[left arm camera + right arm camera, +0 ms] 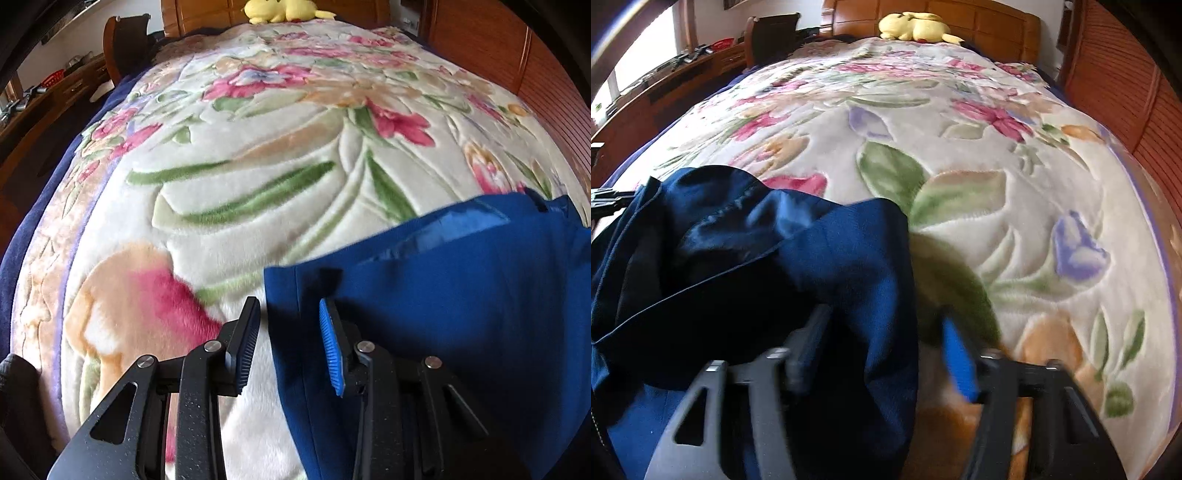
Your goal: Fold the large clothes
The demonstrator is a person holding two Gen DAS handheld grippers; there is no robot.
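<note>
1. Blue garment (pixel 443 295) lies on a bed, on top of a floral blanket (pixel 229 177), at the near end of the bed.
2. Left wrist view: left tool (pixel 290 345) tilted down over the garment's left edge. Jaws apart; gap between the pads is plain. Edge of the cloth runs up through that gap, but the pads aren't pressing it, so not clamped.
3. Left pad is over the blanket, right pad (blue) over the blue cloth.
4. Shiny lining of the garment shows near its far edge, w/ a fold line across it.
5. Right wrist view: right tool (pixel 886 354) blurred, also tilted down. Jaws apart; garment's right edge (pixel 849 258) sits between them, closer to the left finger. Can't tell if that finger touches cloth; right finger is clear of it, over the blanket.
6. In this view the garment looks darker, bunched and creased, spread toward the left side of the pic.
7. Yellow plush toy (pixel 916 27) at the far end of the bed, against the wooden headboard (pixel 997 22), well apart from the garment.
8. Wooden slatted panel (pixel 1126 92) along the bed's right side; a dark chair (pixel 127 40) far left.
</note>
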